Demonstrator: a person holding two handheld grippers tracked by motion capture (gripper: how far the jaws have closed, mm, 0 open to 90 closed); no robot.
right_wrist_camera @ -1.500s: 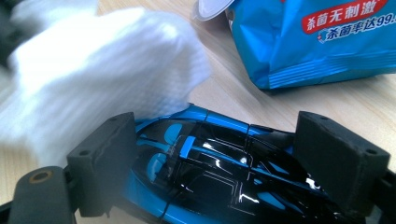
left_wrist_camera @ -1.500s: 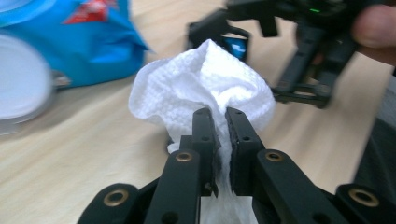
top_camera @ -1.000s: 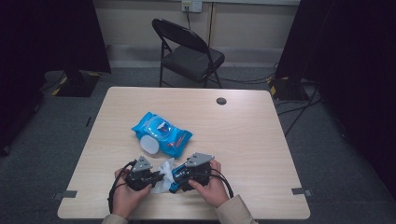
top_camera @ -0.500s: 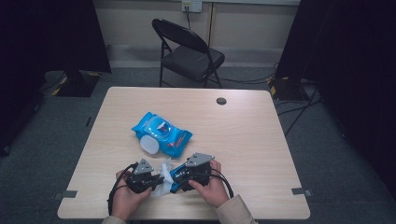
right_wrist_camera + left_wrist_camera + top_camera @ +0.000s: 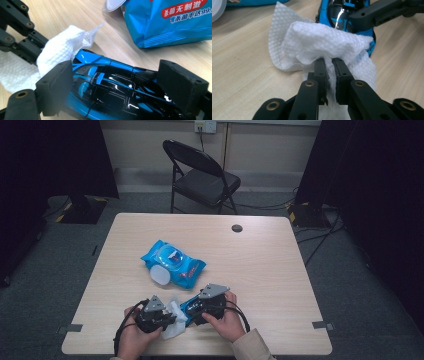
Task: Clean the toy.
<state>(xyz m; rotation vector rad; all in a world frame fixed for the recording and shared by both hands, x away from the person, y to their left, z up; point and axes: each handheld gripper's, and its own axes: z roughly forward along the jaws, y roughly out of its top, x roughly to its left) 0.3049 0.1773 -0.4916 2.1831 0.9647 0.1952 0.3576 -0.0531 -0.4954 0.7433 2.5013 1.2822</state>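
1. Wood-grain table (image 5: pixel 280 270) seen in the high view: 1 blue wipes pack (image 5: pixel 172 263) lies near the middle with its white lid flap open. At the near edge, 2 hands each hold 1 gripper. The left gripper (image 5: pixel 167 319) and right gripper (image 5: pixel 192 310) meet over 1 white wipe (image 5: pixel 175 326) and 1 blue toy car (image 5: pixel 186 305). 1 folding chair (image 5: pixel 200 177) stands beyond the table.

2. Left gripper view: the jaws are pressed together, pinching the wipe (image 5: pixel 322 45), whose bunched fold rests against the car (image 5: pixel 337 15) just ahead.

3. Right gripper view: the right gripper (image 5: pixel 122 82) pinches the blue and black car (image 5: pixel 110 90) across its body, 1 pad on each side. The wipe (image 5: pixel 62 52) touches the car's front end, and the pack (image 5: pixel 170 22) lies beyond.

4. Risk, as a judgement: the glossy shell could slip or twist between the pads if the wiping pushes hard. The thin wipe could tear or pull free of its narrow pinch.
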